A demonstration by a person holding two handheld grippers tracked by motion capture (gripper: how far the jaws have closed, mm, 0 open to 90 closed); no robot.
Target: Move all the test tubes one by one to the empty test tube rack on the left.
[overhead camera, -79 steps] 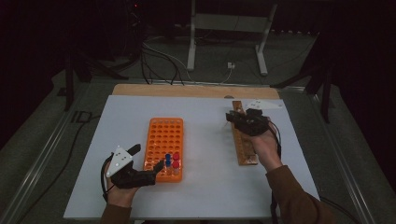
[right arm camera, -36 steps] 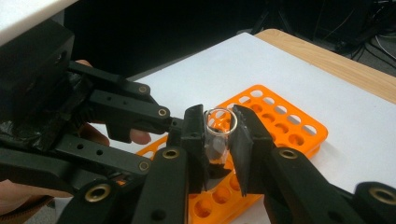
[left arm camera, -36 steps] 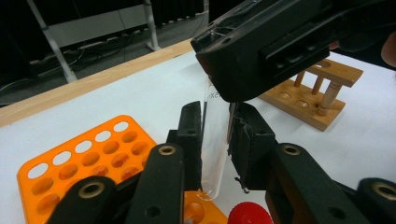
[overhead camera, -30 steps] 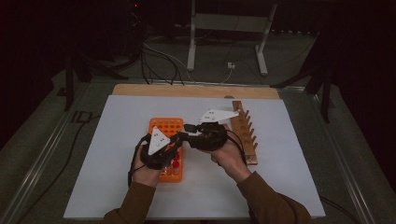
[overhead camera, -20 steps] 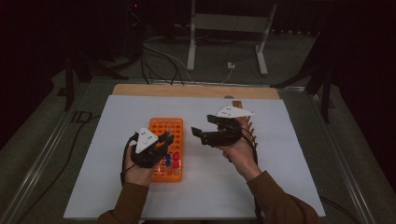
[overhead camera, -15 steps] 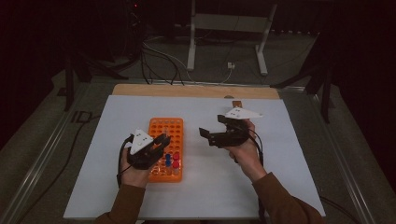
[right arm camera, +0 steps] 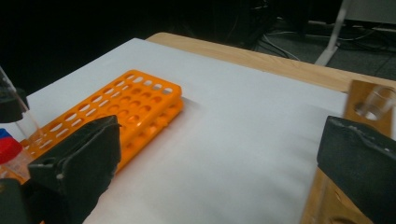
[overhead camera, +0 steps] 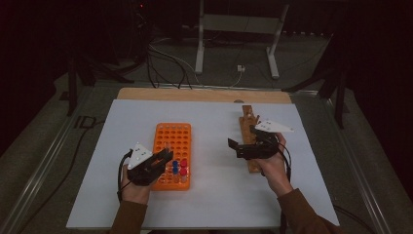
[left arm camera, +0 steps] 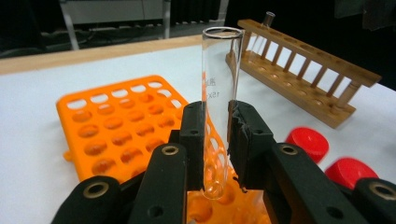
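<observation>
My left gripper (overhead camera: 163, 157) is shut on a clear glass test tube (left arm camera: 219, 93), held upright with its round bottom just above a hole at the near end of the orange rack (overhead camera: 173, 141). In the left gripper view the jaws pinch the tube's lower half. Tubes with red and blue caps (overhead camera: 179, 168) stand in that rack's near right corner. My right gripper (overhead camera: 234, 146) is open with nothing between its jaws, hovering just left of the wooden rack (overhead camera: 249, 127). In the right gripper view a glass tube (right arm camera: 378, 103) stands in the wooden rack (right arm camera: 362, 91).
Both racks lie on a white sheet (overhead camera: 209, 195) over the table, with a wooden strip (overhead camera: 204, 94) along the far edge. Beyond the table, cables and a metal stand (overhead camera: 234, 34) sit on the dark floor.
The two grippers met over the orange rack a second ago, then drew apart. The left one now has the glass tube; the right one moved back right toward the wooden rack, open.
</observation>
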